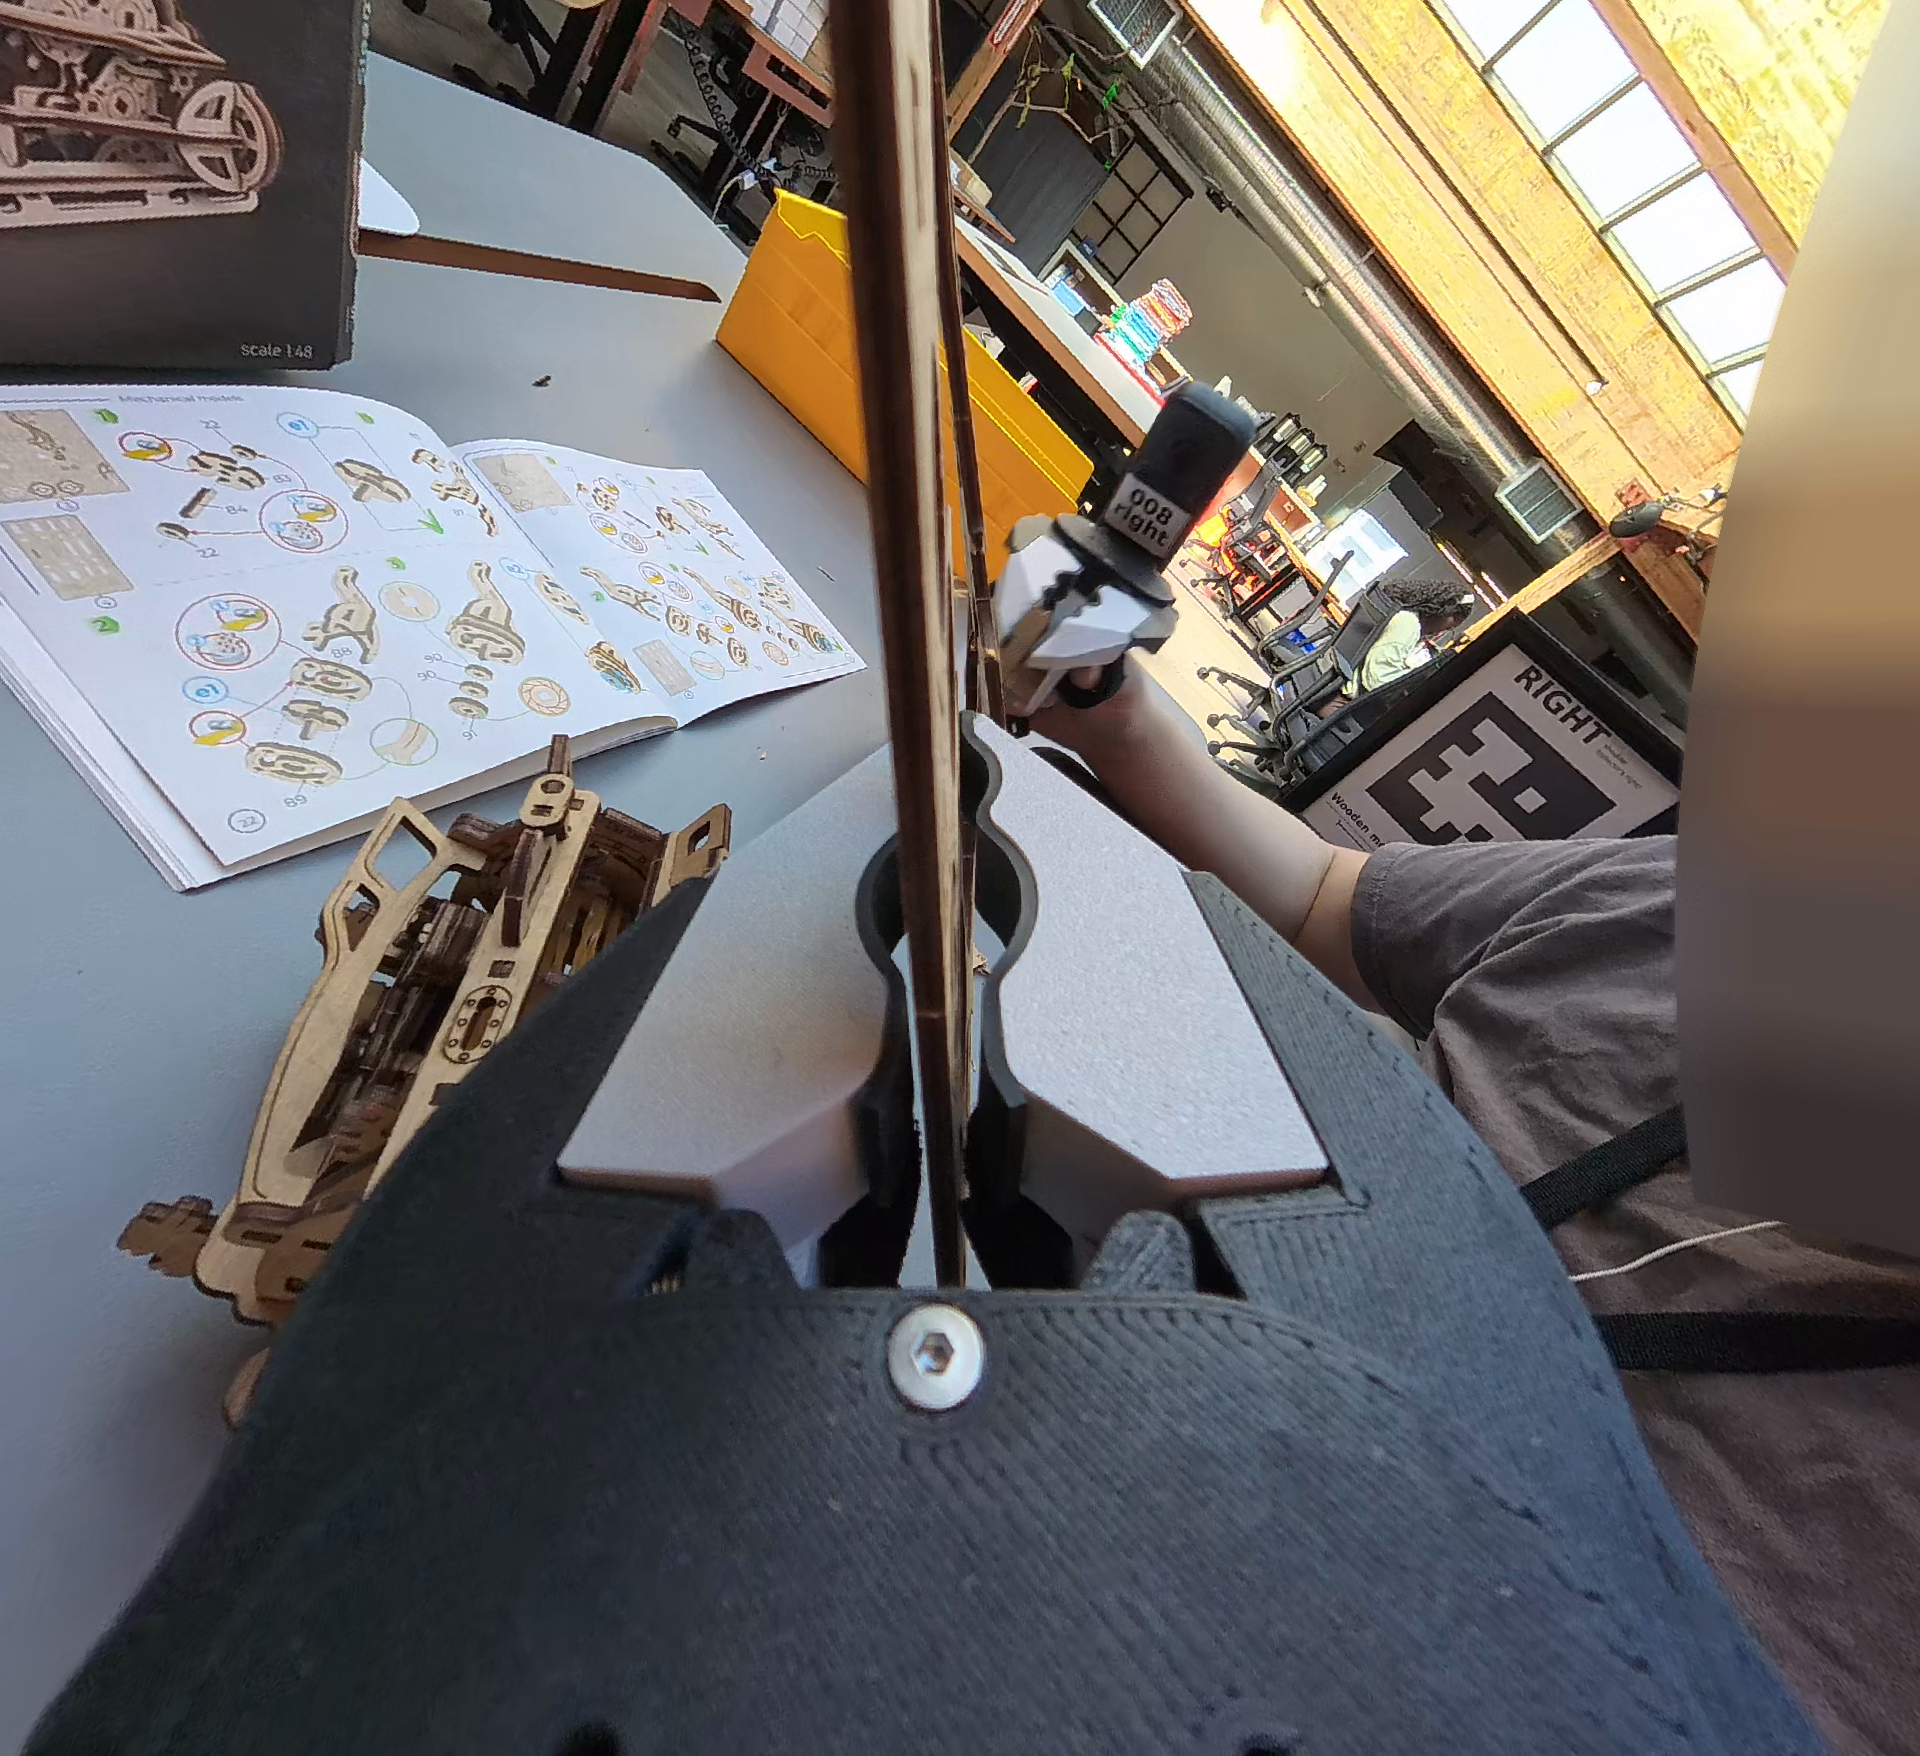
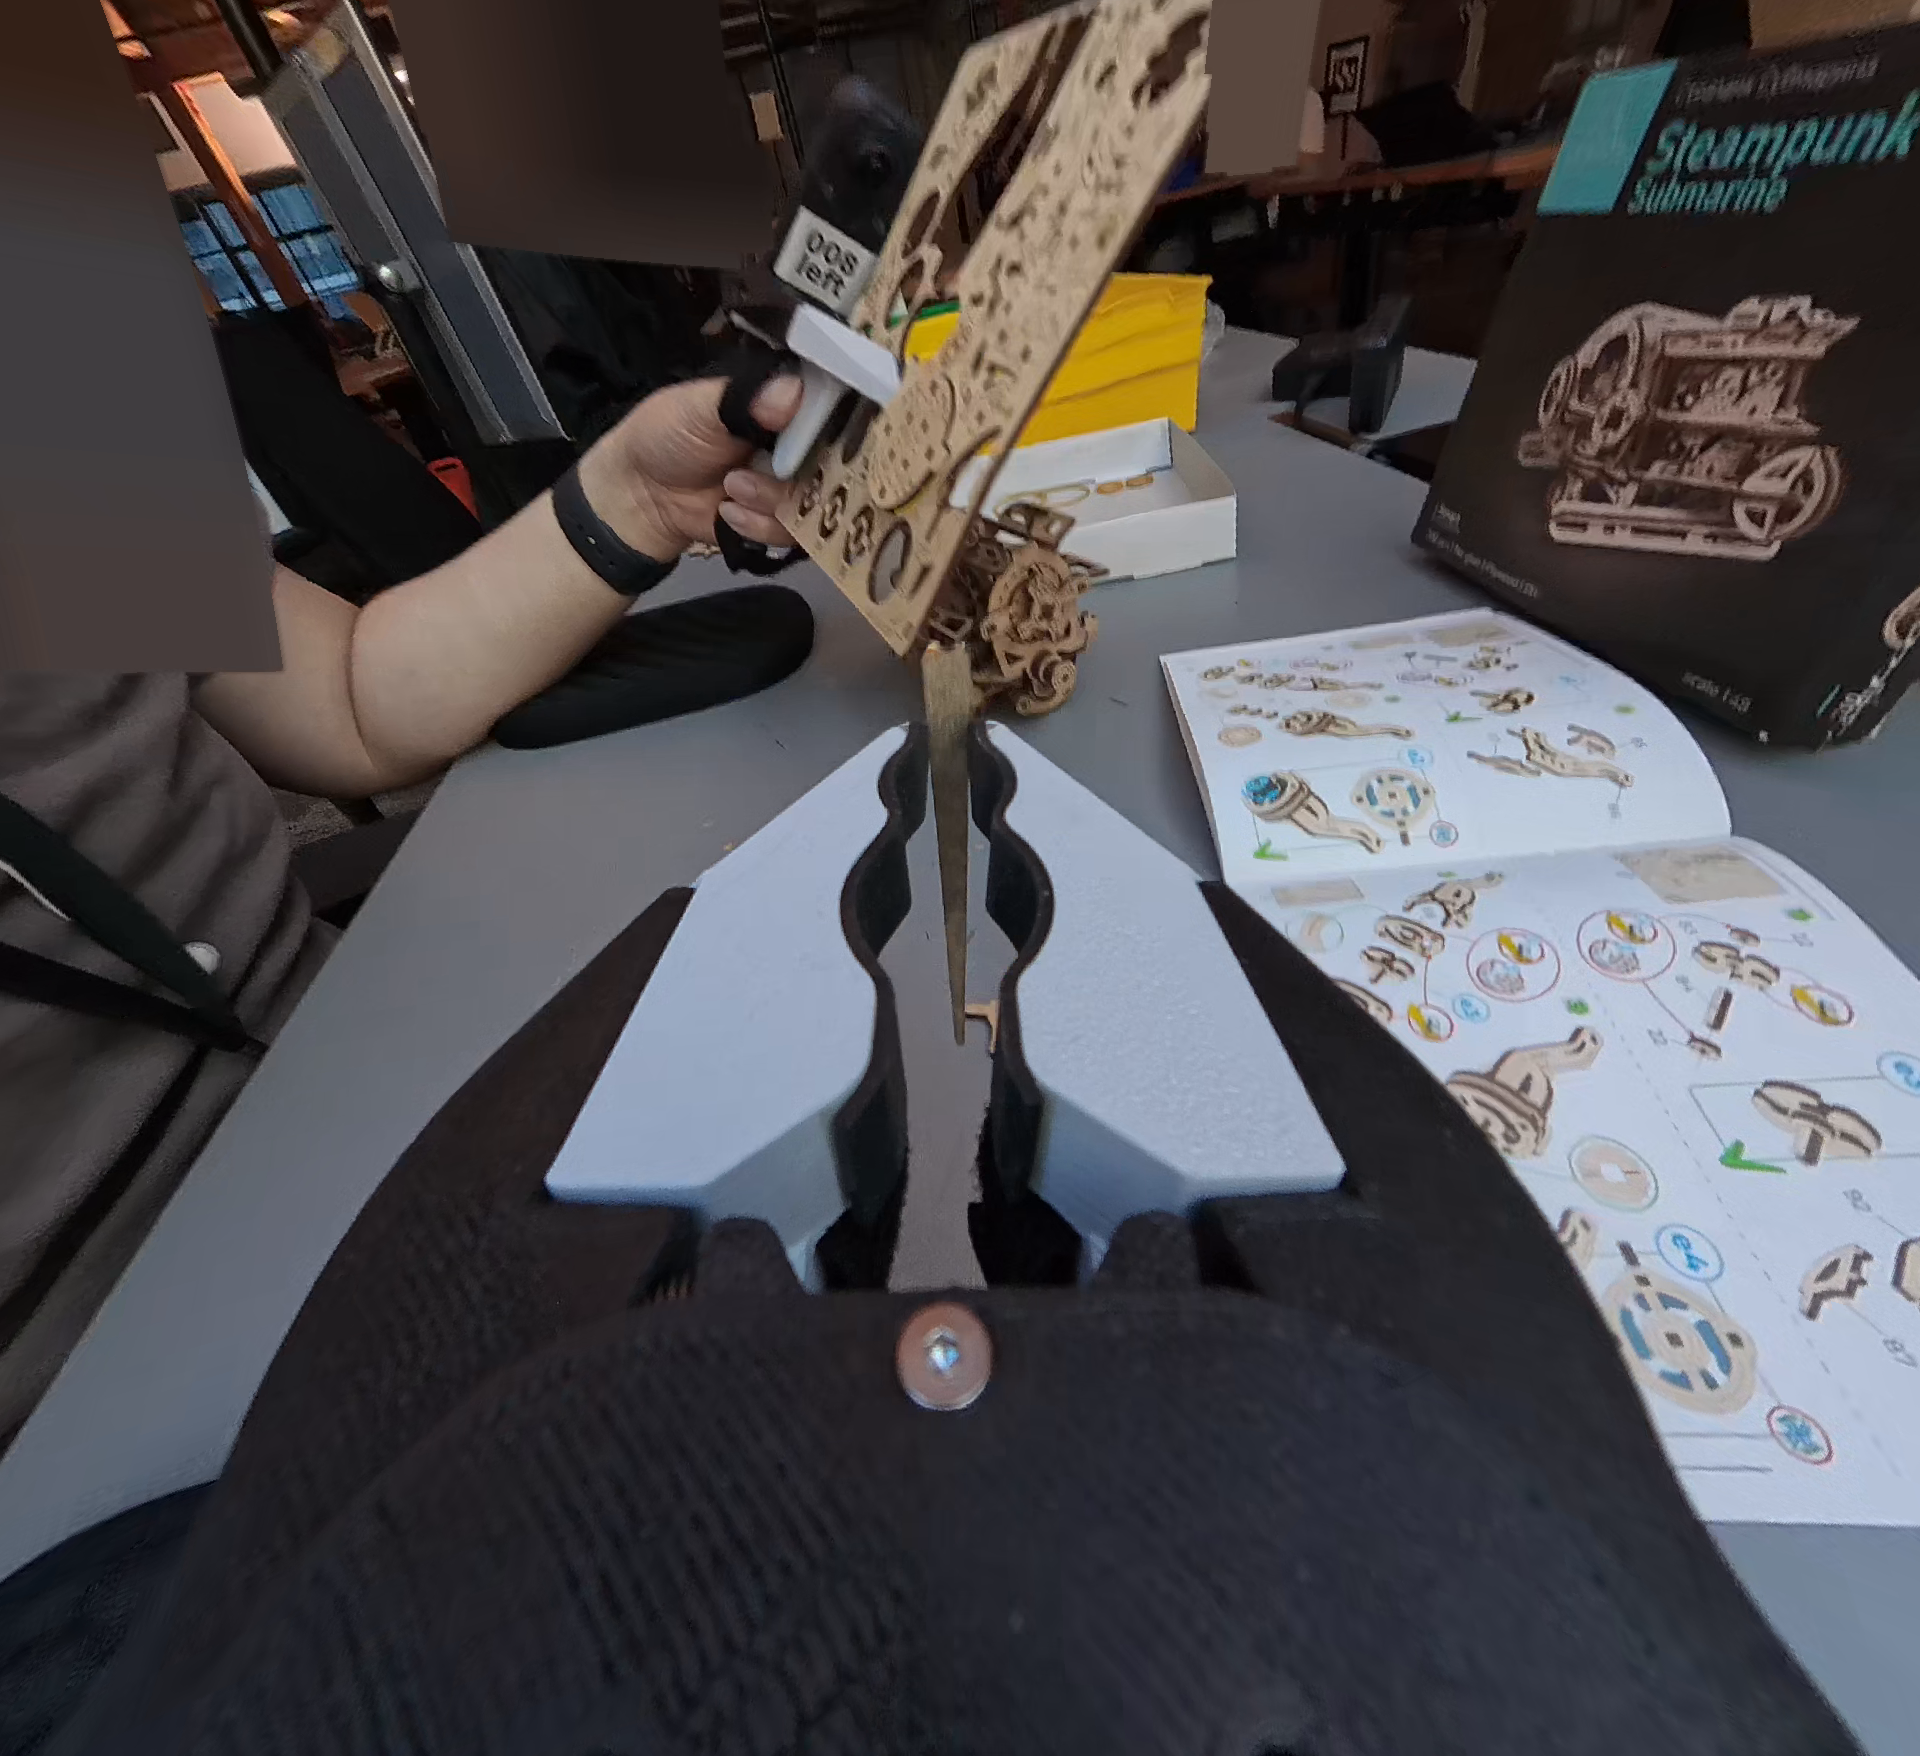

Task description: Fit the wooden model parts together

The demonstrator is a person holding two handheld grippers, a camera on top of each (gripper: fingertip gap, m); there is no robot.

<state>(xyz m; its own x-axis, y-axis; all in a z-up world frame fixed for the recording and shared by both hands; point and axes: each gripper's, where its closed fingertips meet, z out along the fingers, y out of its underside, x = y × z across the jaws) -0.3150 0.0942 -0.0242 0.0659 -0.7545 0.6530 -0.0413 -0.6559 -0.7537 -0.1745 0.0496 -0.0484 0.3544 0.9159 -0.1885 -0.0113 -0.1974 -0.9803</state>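
The dark box [image 2: 1704,376] standing at the far side of the grey table [image 2: 623,875] carries teal and white lettering and a picture of a wooden machine; each gripper wears a small white tag with black print, and a framed black-and-white marker card [image 1: 1496,771] stands behind the person's arm. The left gripper [image 1: 935,833] is closed on a thin wooden sheet [image 2: 1039,252] of cut-out parts, held up edge-on to its own camera. The right gripper [image 2: 951,750] is nearly shut on a narrow wooden strip [image 2: 951,833] whose top meets the sheet's lowest corner. The half-built wooden model [image 1: 447,979] lies on the table just beside the open instruction booklet [image 1: 416,584]. A yellow bin [image 1: 810,335] and a white tray [image 2: 1132,501] stand farther back; bare tabletop lies near the person.
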